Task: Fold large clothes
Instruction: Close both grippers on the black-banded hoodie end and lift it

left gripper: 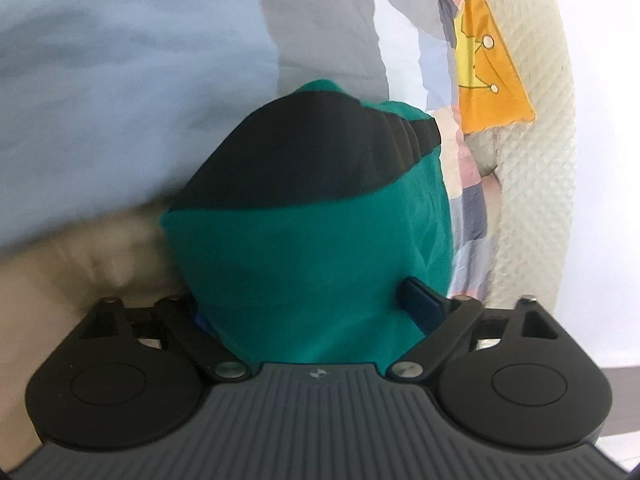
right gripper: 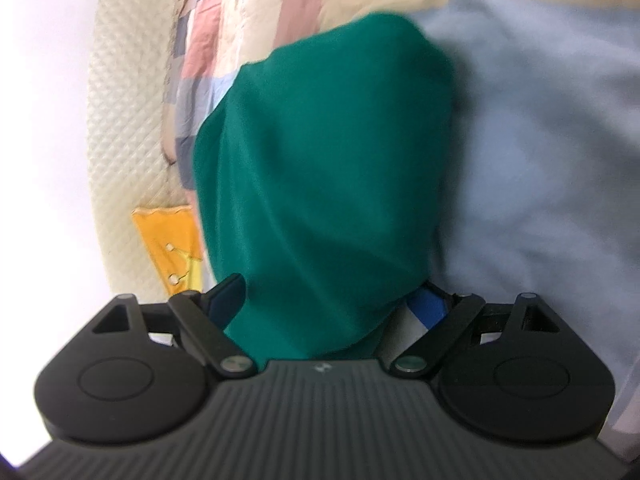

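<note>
A teal green garment (left gripper: 304,256) with a black band (left gripper: 304,148) hangs bunched from my left gripper (left gripper: 312,312), which is shut on it; the cloth covers most of both fingers. In the right wrist view the same teal garment (right gripper: 324,176) drapes from my right gripper (right gripper: 324,304), also shut on it. Only the dark finger (right gripper: 226,294) on the left and a blue-and-white pad (right gripper: 426,312) on the right show there. Both views are motion-blurred.
A light blue sheet (left gripper: 120,80) covers the bed below. A patchwork quilt (left gripper: 440,60) and an orange cloth with a yellow crown print (left gripper: 488,72) lie by a cream quilted headboard (left gripper: 540,140). The sheet (right gripper: 540,160) and headboard (right gripper: 128,120) also show in the right wrist view.
</note>
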`<state>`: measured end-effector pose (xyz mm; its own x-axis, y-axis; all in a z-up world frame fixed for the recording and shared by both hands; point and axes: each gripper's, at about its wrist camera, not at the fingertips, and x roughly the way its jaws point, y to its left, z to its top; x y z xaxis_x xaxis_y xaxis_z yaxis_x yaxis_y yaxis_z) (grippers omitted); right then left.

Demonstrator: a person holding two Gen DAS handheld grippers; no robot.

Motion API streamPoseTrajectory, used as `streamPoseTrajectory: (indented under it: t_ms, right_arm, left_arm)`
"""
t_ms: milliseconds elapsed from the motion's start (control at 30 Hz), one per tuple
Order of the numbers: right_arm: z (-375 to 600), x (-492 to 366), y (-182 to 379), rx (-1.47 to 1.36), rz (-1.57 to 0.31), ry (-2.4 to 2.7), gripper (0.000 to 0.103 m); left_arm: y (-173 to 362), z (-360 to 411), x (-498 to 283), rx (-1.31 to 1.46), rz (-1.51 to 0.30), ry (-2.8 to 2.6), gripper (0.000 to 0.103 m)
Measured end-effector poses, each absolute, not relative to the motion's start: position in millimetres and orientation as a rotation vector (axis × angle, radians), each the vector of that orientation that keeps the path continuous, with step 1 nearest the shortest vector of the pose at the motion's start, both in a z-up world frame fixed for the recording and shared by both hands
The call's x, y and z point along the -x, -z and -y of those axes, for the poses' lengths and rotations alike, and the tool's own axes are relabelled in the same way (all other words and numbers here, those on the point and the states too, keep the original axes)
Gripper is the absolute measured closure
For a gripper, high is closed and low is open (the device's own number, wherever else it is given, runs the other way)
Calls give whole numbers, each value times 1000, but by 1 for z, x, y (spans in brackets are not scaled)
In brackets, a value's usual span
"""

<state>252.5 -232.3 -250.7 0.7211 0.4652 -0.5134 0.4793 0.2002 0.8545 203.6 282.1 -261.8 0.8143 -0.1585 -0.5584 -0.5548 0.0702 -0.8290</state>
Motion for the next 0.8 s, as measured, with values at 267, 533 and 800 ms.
streamPoseTrajectory:
  t_ms: [267, 533, 800]
  right_arm:
    - [229, -274, 252, -1327, -879, 1, 13]
    - [234, -282, 245, -1313, -892, -56, 38]
    - [238, -274, 217, -1262, -779, -141, 65]
  left_arm:
    - [256, -276, -206, 1270, -708, -355, 54]
    - [237, -268, -194, 1160, -655, -351, 73]
    - [208, -258, -185, 1044, -598, -321, 80]
